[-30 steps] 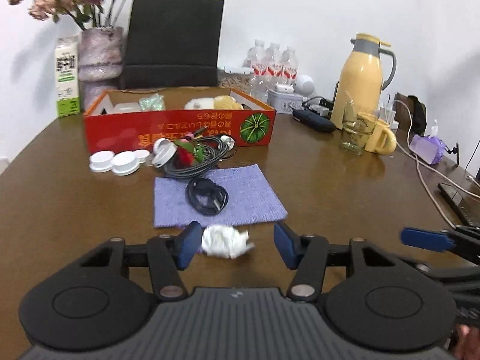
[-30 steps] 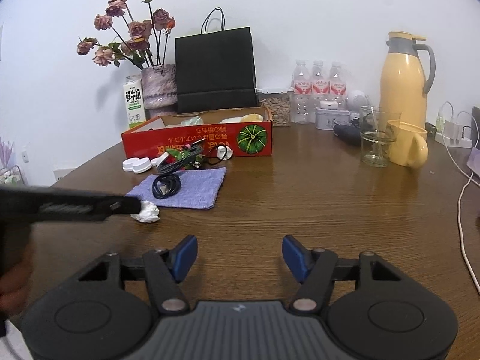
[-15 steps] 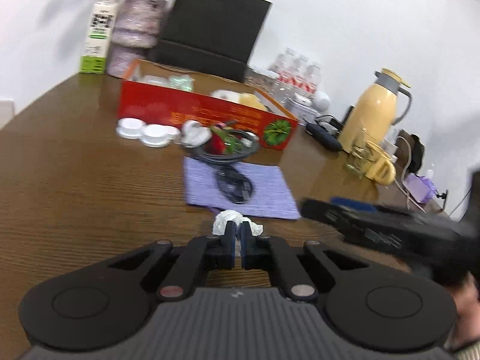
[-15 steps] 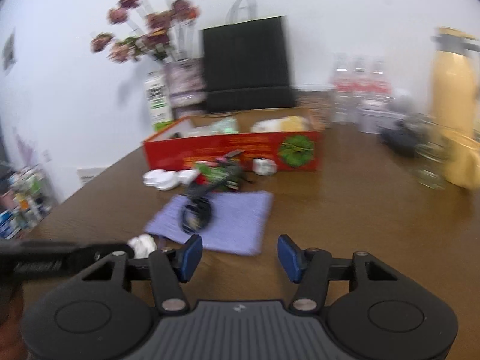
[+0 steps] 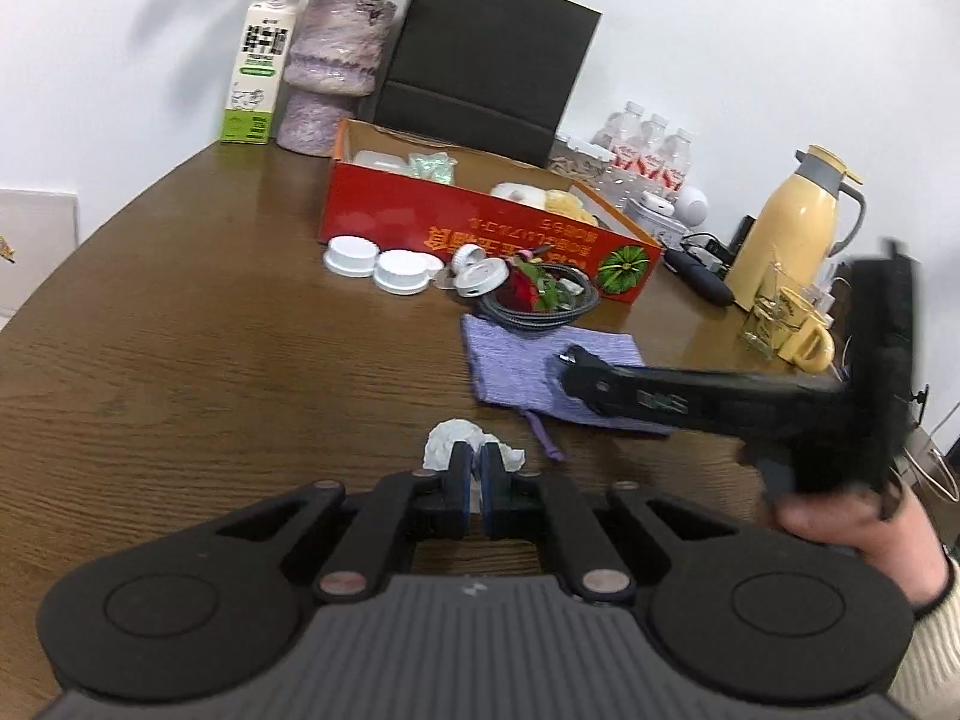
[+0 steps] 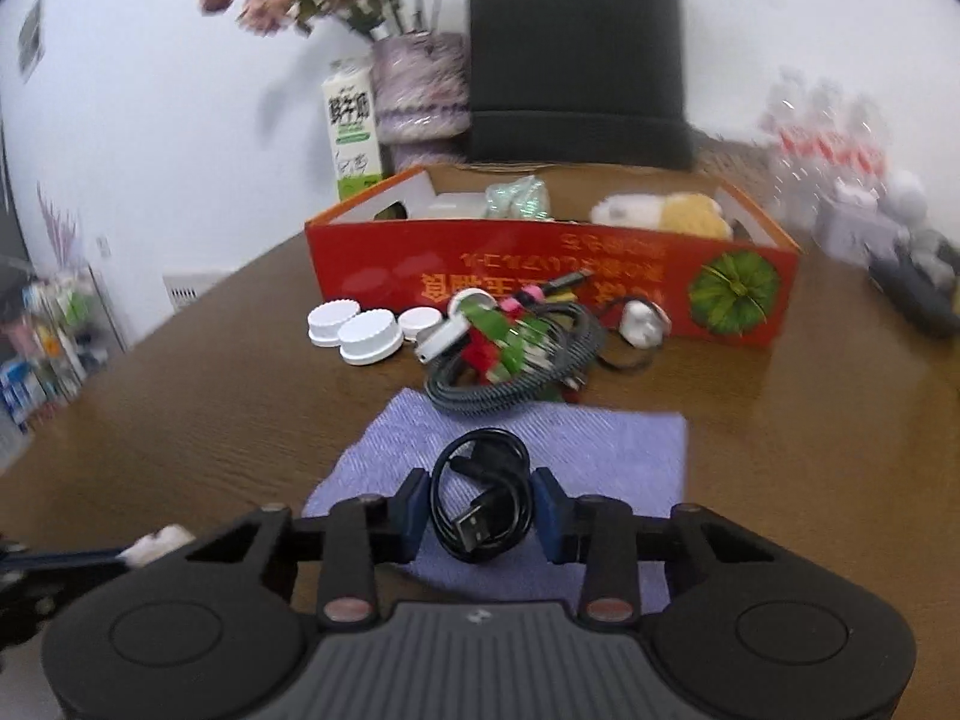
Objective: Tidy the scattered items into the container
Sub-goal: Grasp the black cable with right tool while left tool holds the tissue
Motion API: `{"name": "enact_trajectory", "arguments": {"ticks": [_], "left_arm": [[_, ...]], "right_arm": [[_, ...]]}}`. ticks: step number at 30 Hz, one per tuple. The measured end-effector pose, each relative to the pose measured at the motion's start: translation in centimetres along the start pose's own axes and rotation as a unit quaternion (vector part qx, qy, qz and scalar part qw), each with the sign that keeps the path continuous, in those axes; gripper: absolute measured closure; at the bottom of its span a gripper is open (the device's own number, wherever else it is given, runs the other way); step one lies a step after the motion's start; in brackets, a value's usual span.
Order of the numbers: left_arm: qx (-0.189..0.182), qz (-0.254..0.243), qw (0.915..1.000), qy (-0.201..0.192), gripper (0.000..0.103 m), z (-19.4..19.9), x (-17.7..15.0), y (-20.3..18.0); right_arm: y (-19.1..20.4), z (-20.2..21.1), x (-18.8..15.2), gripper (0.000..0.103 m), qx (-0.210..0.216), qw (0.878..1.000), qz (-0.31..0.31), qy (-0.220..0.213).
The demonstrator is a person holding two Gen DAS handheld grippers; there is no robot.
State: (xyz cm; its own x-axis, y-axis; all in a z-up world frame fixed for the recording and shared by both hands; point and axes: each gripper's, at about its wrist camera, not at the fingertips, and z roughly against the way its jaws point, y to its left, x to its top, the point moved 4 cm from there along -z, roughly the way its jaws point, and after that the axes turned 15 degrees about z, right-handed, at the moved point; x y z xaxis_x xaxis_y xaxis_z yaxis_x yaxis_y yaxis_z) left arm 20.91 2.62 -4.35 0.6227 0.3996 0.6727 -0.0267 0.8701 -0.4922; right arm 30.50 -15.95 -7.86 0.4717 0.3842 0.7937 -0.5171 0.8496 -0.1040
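My left gripper (image 5: 474, 483) is shut on a crumpled white tissue (image 5: 450, 438) low over the brown table. My right gripper (image 6: 483, 510) straddles a coiled black USB cable (image 6: 483, 498) lying on a purple cloth (image 6: 612, 450). Its jaws are closing, with the blue pads (image 6: 417, 510) right at the coil's sides. From the left wrist view the right gripper (image 5: 570, 360) reaches in over the purple cloth (image 5: 510, 360), held by a hand (image 5: 864, 534). The red cardboard box (image 6: 540, 276) stands behind, holding a few items. White caps (image 6: 366, 336) and a grey cable bundle (image 6: 516, 360) lie before it.
A milk carton (image 5: 258, 60), a vase (image 5: 336, 72) and a black paper bag (image 5: 486, 54) stand behind the box. To the right are water bottles (image 5: 654, 156), a yellow thermos (image 5: 792, 240), a glass and a yellow mug (image 5: 804, 330). A white earbud case (image 6: 642, 324) sits by the box.
The left jaws closed on the tissue and the view rolled. The right gripper swept left and forward from bare table to over the purple cloth, its jaws narrowing around the black cable.
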Motion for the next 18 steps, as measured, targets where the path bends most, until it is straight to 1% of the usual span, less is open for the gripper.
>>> {"name": "enact_trajectory", "arguments": {"ticks": [3,6,8,9,11,14,16,18], "left_arm": [[-0.014,-0.009,0.9999,-0.002,0.099,0.1,0.2,-0.9],[-0.033,-0.017,0.9993,-0.008,0.099,0.2,1.2,-1.8],[-0.055,-0.013,0.9984,-0.01,0.099,0.0,3.4,-2.3],[-0.069,-0.015,0.9973,-0.017,0.099,-0.1,5.0,-2.8],[-0.094,-0.033,0.9944,-0.033,0.099,-0.4,8.6,-3.7],[-0.089,-0.058,0.9938,-0.034,0.099,-2.6,13.7,-4.8],[-0.069,-0.068,0.9948,-0.033,0.099,-5.0,16.4,-4.9],[-0.049,-0.077,0.9954,-0.028,0.099,-7.8,18.5,-4.5]], "right_arm": [[-1.2,3.5,-1.3,0.068,0.003,1.0,-0.015,-0.009],[-3.1,6.9,-2.3,0.068,0.005,0.999,-0.047,-0.022],[-4.9,8.6,-2.4,0.068,-0.01,0.997,-0.067,-0.031],[-6.0,9.3,-2.1,0.068,-0.023,0.996,-0.073,-0.035],[-7.6,10.0,-0.8,0.068,-0.044,0.995,-0.071,-0.047],[-8.9,9.5,2.2,0.068,-0.058,0.995,-0.051,-0.067],[-9.6,8.5,4.7,0.068,-0.045,0.994,-0.043,-0.094],[-10.8,7.2,7.0,0.068,-0.035,0.991,-0.053,-0.117]]}}
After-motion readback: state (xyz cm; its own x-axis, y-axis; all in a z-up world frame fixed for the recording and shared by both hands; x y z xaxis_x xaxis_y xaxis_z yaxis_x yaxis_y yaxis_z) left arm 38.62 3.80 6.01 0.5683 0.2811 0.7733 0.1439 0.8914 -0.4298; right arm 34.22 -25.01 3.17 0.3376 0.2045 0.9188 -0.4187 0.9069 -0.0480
